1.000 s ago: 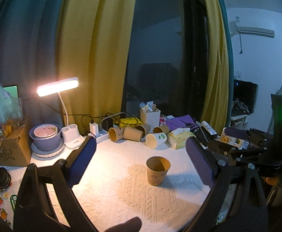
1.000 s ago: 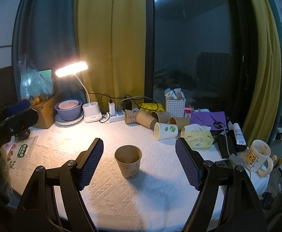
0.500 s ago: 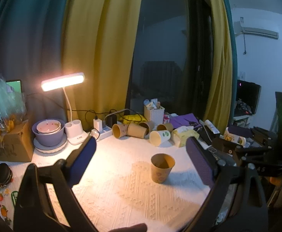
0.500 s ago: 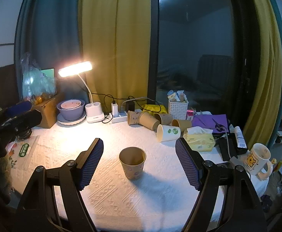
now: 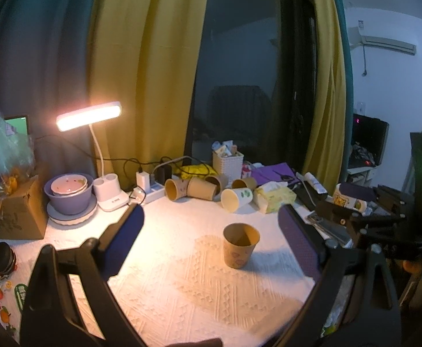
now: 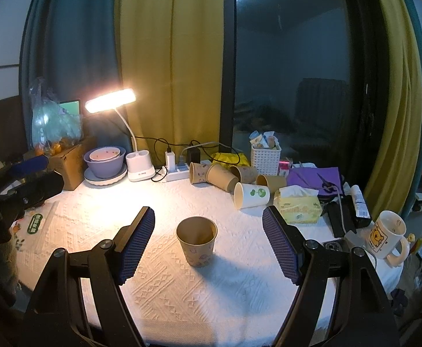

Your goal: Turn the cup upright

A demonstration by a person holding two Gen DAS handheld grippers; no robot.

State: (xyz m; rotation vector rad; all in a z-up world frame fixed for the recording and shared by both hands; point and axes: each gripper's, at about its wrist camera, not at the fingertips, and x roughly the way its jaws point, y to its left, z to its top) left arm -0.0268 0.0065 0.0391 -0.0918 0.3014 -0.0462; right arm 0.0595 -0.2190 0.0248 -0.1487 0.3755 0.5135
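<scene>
Right wrist view shows the cup (image 6: pixel 197 245) standing mouth-up on the white cloth (image 6: pixel 240 289), between but clear of the right gripper (image 6: pixel 208 243), whose fingers are wide apart. Left gripper (image 5: pixel 211 240) is likewise spread and holds nothing. Flipping looks finished, so the step in hand is retreat. Next, probably, one of the tipped cups (image 6: pixel 221 177) by the window, though which is unclear.

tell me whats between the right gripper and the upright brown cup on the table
Nothing but bare white tablecloth. In the right wrist view the brown cup stands between the open right gripper fingers, untouched.
</scene>
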